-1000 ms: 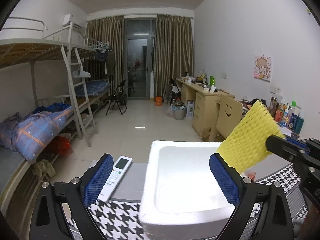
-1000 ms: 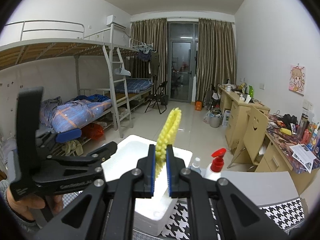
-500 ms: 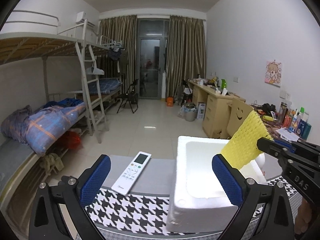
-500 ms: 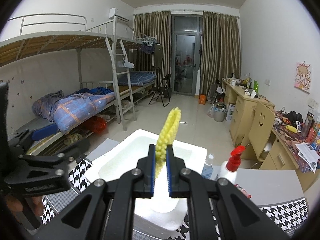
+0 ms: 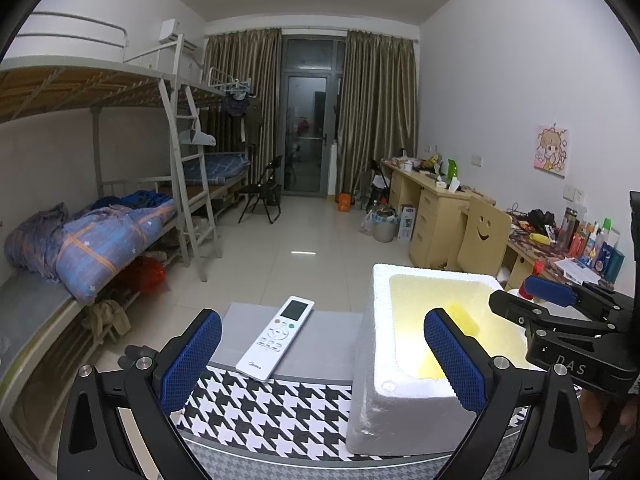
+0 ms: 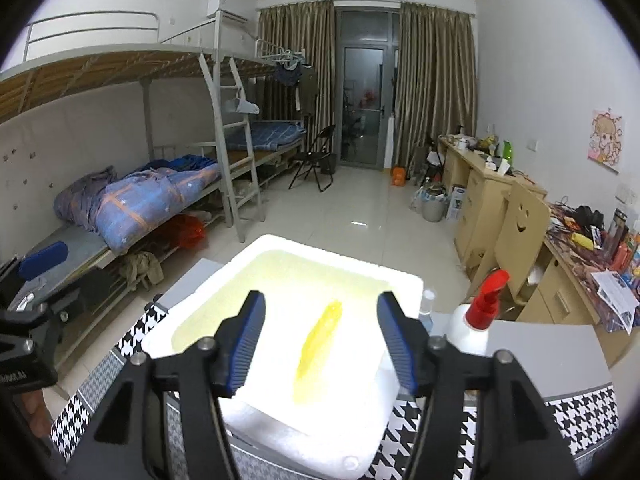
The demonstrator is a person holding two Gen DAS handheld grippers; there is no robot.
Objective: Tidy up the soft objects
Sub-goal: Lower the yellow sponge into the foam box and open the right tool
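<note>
White foam box sits on a houndstooth-patterned table. Inside the box, a yellow foam net is blurred. Above the box, the right gripper has its jaws opening, its blue pads apart and not touching the net. Left of the box, the left gripper is spread wide and empty, a white remote control beyond it.
</note>
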